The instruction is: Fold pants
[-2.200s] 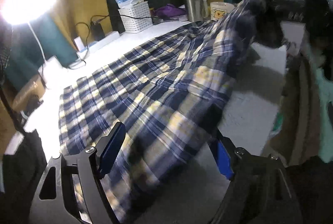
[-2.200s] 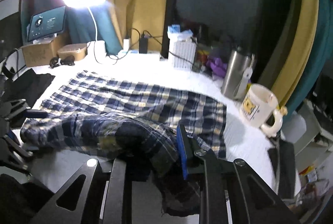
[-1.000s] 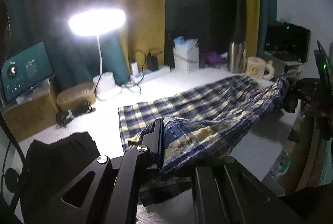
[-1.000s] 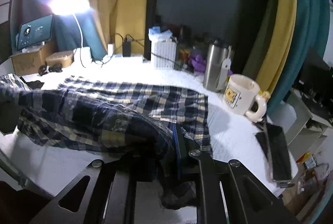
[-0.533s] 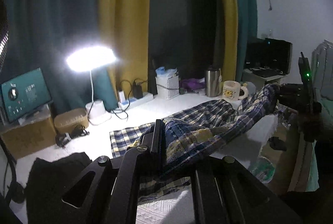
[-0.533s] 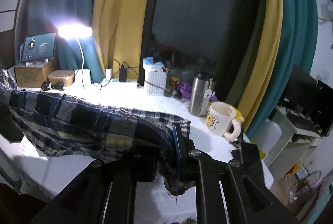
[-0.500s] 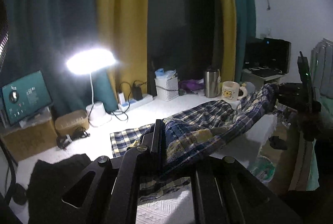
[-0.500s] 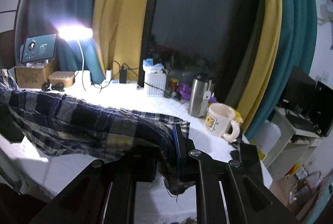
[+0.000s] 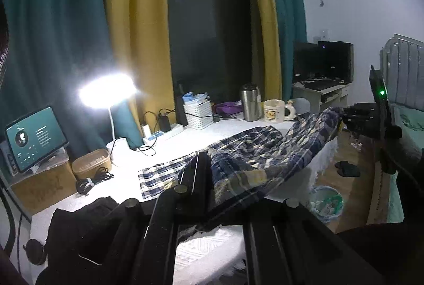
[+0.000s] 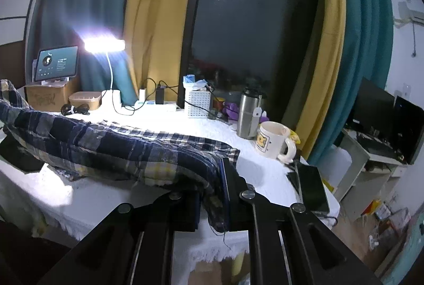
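The blue and yellow plaid pants hang stretched between my two grippers, lifted above the white-covered table. My left gripper is shut on one end of the near edge. My right gripper is shut on the other end; the pants run off to the left from it. The far part of the pants still rests on the table. The right gripper also shows at the far right of the left wrist view.
A lit desk lamp, tablet, white basket, steel tumbler and mug stand along the back. A phone lies near the right edge. Dark clothing lies at the left.
Both grippers have lifted the near edge of the pants higher off the table and pulled back; the cloth now hangs taut between them.
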The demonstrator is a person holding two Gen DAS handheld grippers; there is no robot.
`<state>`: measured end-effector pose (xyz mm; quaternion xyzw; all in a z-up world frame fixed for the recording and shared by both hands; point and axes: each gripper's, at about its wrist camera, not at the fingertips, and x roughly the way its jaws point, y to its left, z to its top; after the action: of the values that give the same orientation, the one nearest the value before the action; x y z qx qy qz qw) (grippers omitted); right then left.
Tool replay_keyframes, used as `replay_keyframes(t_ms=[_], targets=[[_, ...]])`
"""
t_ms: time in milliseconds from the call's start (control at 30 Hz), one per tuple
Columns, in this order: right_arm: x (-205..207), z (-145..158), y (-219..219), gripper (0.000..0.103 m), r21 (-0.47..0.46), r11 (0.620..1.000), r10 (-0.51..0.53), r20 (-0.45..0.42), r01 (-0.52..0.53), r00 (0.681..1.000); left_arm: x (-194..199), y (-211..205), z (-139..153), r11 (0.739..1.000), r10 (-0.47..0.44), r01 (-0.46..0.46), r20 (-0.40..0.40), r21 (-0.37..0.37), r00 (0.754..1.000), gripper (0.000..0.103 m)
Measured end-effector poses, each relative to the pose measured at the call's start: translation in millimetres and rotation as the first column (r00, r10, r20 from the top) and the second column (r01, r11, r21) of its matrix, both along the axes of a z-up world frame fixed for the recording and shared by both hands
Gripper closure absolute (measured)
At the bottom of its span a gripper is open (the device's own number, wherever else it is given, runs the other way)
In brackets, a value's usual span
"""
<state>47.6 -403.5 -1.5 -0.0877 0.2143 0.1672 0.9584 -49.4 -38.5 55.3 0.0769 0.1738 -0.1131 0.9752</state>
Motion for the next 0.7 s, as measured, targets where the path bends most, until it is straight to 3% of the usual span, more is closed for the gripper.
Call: replay_keyframes(t_ms=[267,700], targets=[[-2,1,-18,0.090,0.022,0.999,-0.033,0.003,0.033,0.999,8,-17,-8,0.998,-0.059,0.060,-0.038,0.021,0.998,0.098],[40,-9,1,0.090,0.036,0.999,0.003,-0.047,-0.001,0.999,37,-2,-23,1.000,0.005,-0.005,-0.112,0.003,0.994,0.098]])
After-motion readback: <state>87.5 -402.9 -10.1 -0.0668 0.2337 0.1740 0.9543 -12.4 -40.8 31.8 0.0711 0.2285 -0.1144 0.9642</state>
